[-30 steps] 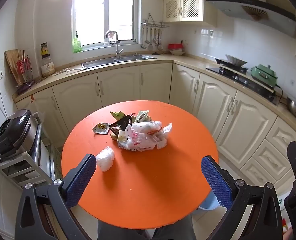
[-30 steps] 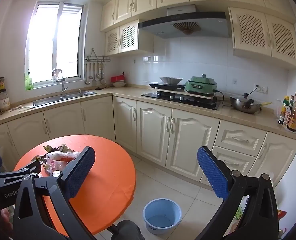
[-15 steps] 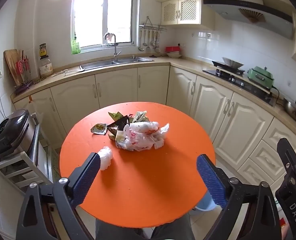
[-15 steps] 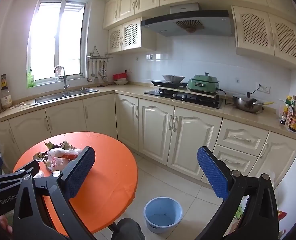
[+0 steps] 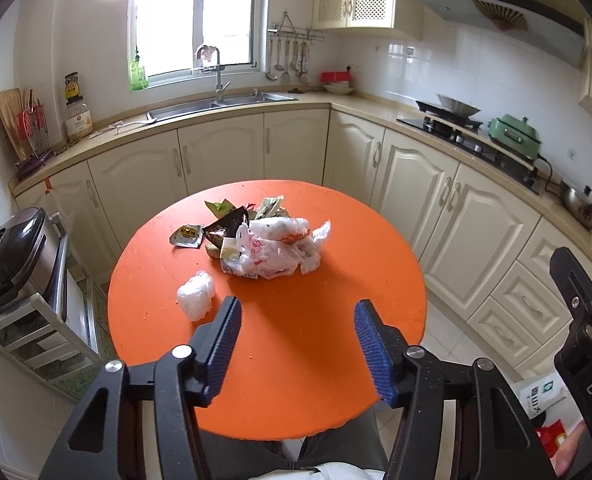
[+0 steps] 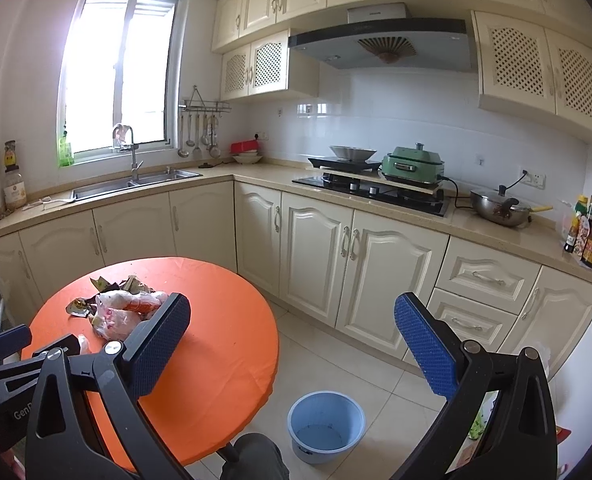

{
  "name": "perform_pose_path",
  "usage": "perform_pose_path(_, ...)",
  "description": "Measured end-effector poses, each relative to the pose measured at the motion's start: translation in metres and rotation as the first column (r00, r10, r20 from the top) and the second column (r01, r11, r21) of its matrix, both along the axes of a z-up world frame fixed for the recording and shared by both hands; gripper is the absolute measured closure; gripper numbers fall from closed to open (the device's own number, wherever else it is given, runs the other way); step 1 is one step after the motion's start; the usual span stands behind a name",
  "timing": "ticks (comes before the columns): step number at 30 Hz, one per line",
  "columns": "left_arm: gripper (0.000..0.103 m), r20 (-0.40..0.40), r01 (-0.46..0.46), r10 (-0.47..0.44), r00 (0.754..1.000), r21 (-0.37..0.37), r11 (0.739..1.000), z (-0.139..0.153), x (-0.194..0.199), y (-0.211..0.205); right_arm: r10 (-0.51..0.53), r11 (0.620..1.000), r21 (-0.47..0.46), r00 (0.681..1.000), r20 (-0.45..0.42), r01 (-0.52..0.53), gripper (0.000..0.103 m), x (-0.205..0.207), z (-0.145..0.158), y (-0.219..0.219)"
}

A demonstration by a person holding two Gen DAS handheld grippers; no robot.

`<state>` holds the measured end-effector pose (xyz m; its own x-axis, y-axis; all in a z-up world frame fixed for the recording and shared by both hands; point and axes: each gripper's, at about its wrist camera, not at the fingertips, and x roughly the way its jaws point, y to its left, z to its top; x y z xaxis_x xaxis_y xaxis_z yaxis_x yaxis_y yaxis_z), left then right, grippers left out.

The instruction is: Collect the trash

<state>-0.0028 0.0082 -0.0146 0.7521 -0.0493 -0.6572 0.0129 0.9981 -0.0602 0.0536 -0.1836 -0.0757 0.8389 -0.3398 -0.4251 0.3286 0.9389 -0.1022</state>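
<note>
The trash pile (image 5: 268, 244), a heap of crumpled plastic bags and torn wrappers, is seen slightly past the middle of the round orange table (image 5: 296, 360), toward twelve o'clock from the person's seat. A separate white plastic wad (image 5: 196, 295) lies apart from it at about ten o'clock, near the left rim. A small dark wrapper (image 5: 185, 235) is set just beside the heap on its left.

The left gripper (image 5: 296, 340) is held above the near half of the table, short of the heap; its jaws are closing with nothing between them. The right gripper (image 6: 292, 344) is held off the table's right side with its jaws wide apart and empty, aimed toward the cabinets. A blue bucket (image 6: 326, 424) stands on the floor at about four o'clock from the table.

A closure completed here would be judged to catch only air. If the heap is pinched by one loose bag, the wrappers could be left behind or scattered. The light wad could be nudged off the rim by a careless sweep.
</note>
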Motion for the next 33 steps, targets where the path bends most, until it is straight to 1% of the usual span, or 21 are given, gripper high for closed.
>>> perform_pose_path(2, 0.056, 0.0, -0.003, 0.003, 1.0, -0.007, 1.0, -0.001, -0.001, 0.001, 0.004, 1.0, -0.003, 1.0, 0.0, -0.004, 0.0, 0.001, 0.0, 0.002)
perform_pose_path(4, 0.056, 0.009, -0.015, 0.015, 1.0, -0.023, 1.0, 0.0, -0.003, 0.005, 0.007, 1.0, -0.005, 1.0, 0.0, -0.007, 0.0, 0.002, 0.0, 0.004)
perform_pose_path(6, 0.056, 0.024, -0.046, 0.047, 0.999, -0.024, 0.999, 0.002, -0.004, 0.009, 0.013, 1.0, -0.008, 1.0, -0.003, -0.013, 0.0, 0.002, 0.0, 0.005)
perform_pose_path(9, 0.048, 0.044, -0.042, 0.043, 0.998, -0.018, 0.999, 0.003, -0.008, 0.006, 0.019, 1.0, -0.007, 1.0, -0.005, -0.019, 0.0, 0.003, 0.001, 0.005)
perform_pose_path(11, 0.031, 0.062, -0.031, 0.031, 0.998, -0.006, 1.0, 0.005, -0.012, 0.0, 0.023, 1.0, -0.005, 1.0, -0.008, -0.023, 0.0, 0.004, 0.001, 0.006)
perform_pose_path(12, 0.027, 0.074, -0.029, 0.029, 0.997, -0.002, 1.0, 0.006, -0.014, -0.001, 0.023, 1.0, -0.006, 1.0, -0.008, -0.023, 0.0, 0.004, 0.002, 0.006)
perform_pose_path(14, 0.016, 0.103, -0.03, 0.03, 0.994, 0.004, 1.0, 0.009, -0.019, -0.003, 0.02, 1.0, -0.004, 1.0, -0.005, -0.02, 0.0, 0.004, 0.002, 0.006)
perform_pose_path(16, 0.01, 0.123, -0.044, 0.042, 0.992, 0.014, 0.999, 0.012, -0.022, -0.004, 0.018, 1.0, -0.002, 1.0, -0.007, -0.018, 0.0, 0.004, 0.001, 0.007)
perform_pose_path(21, 0.008, 0.121, -0.061, 0.057, 0.991, 0.029, 0.998, 0.01, -0.025, -0.009, 0.004, 1.0, 0.004, 1.0, -0.008, -0.004, 0.0, 0.003, 0.002, 0.006)
perform_pose_path(33, 0.007, 0.129, -0.058, 0.053, 0.99, 0.034, 0.998, 0.018, -0.019, -0.014, -0.007, 1.0, 0.008, 1.0, -0.001, 0.007, 0.0, -0.002, 0.004, -0.001)
